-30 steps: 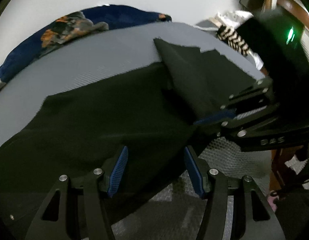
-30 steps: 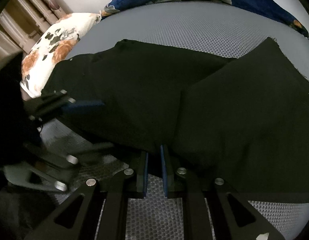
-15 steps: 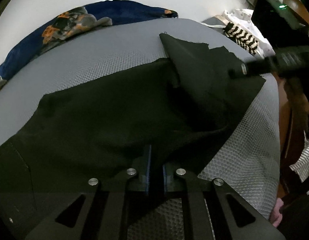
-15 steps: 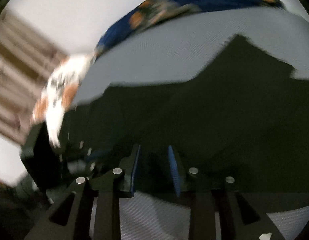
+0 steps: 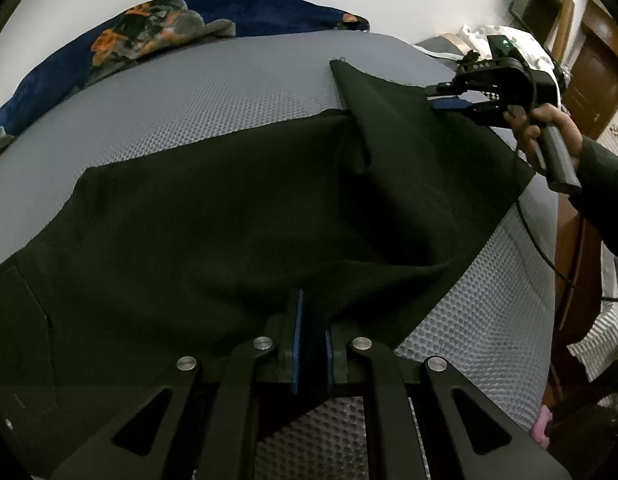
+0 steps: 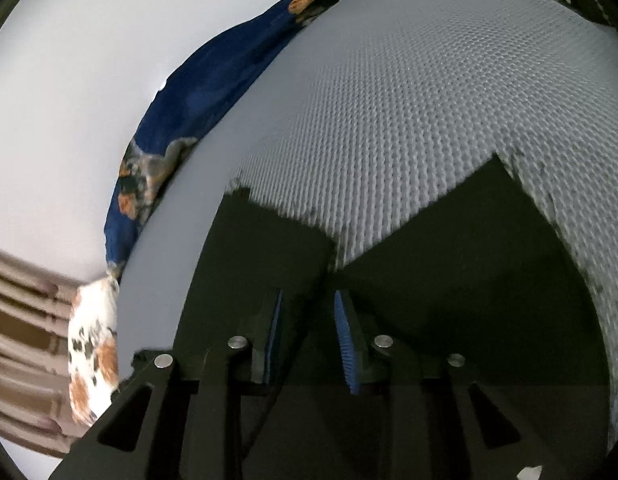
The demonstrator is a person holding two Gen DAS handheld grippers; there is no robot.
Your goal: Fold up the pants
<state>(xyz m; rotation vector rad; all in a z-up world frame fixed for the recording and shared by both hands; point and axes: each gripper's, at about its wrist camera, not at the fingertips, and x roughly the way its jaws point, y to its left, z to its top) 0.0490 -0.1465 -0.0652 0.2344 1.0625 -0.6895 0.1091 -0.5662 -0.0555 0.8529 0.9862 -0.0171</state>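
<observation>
Legibly, no brand or label can be made out; faint marks on the right claw's body in the left view are too small to read.

Left claw (image 5: 311,330): blue pads closed to a narrow slit, pinching the near edge of the black pants (image 5: 229,220). The cloth bunches up into the pads and spreads away ahead of them and to the left across the grey mesh mattress (image 5: 237,92).

Right claw (image 6: 309,332): fingers parted by a moderate gap, black cloth (image 6: 449,280) lying under and between them; whether the pads touch it cannot be told. In the left view this claw (image 5: 445,98) sits far ahead and to the right, at the far edge of the raised trouser leg, held by a hand (image 5: 541,128).

Beyond the pants, at the mattress's far edge, lies a blue floral blanket (image 5: 157,36). Left of the right claw, a white and orange pillow (image 6: 93,352) shows.
</observation>
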